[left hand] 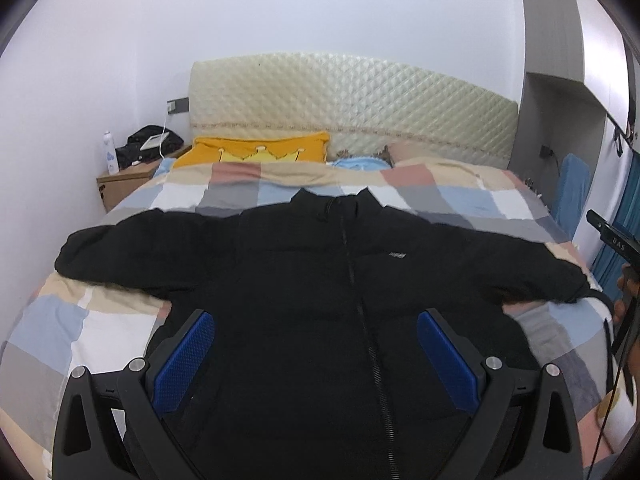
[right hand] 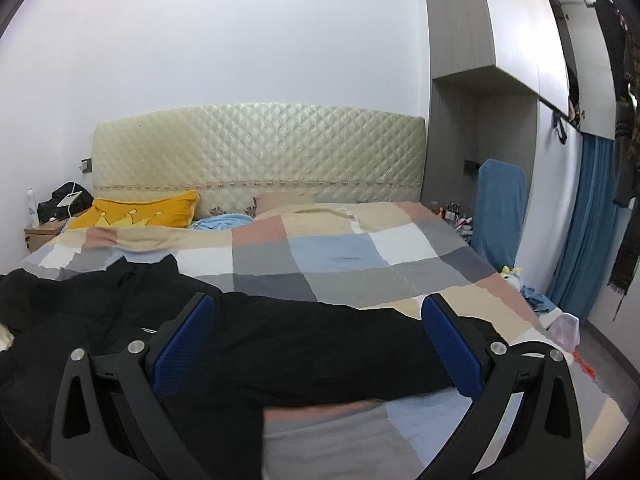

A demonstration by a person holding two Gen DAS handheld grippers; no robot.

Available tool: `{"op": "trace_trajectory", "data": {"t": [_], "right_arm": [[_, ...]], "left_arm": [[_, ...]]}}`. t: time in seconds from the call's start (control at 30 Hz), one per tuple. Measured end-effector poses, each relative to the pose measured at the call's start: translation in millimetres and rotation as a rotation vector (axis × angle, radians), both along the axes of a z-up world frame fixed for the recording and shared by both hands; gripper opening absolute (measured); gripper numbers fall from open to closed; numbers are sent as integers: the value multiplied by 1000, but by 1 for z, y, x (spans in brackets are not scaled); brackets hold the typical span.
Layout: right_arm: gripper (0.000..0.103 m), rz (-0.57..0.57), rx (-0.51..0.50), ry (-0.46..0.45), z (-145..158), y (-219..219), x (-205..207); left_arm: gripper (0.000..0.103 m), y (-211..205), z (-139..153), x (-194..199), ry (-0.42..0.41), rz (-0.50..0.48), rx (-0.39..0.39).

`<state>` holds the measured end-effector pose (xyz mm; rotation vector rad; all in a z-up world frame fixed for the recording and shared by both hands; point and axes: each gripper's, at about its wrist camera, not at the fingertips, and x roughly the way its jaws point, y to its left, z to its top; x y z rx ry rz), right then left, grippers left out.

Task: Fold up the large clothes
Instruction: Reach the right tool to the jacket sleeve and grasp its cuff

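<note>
- Here, a puffy black zip-front jacket (left hand: 320, 280) lies flat, face up, on the patchwork checked quilt (left hand: 460, 200) of the bed, sleeves spread toward 9 and 3 o'clock.
- The left tool (left hand: 316, 356) hovers over its body, textured blue pads (left hand: 186, 360) wide apart.
- The right tool (right hand: 318, 348) spreads equally wide above the sleeve (right hand: 340, 344).
- At 12 o'clock: a cream diamond-quilted headboard (left hand: 352, 100), with a mustard pillow (left hand: 256, 148) below it.
</note>
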<state>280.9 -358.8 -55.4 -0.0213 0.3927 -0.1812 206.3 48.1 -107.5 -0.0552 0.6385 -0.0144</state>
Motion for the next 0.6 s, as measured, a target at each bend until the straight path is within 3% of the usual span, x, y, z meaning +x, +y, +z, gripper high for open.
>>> {"op": "trace_trajectory", "data": {"t": [0.13,0.3,0.43,0.6], "right_arm": [[103,-29,52,52,-30,-32,23],[84,-80,169,160,-84,-79,45],[78,-130,222,232,-124,-104,52],[78,-219,453,219,-158,-151,50]], "left_arm": [[102,7,-18,8,28,14,-21],[102,7,-38,20,77,6,-25],[102,4,-47,25,94,-12,-22],[102,-1,-60,29,118,-29,-8]]}}
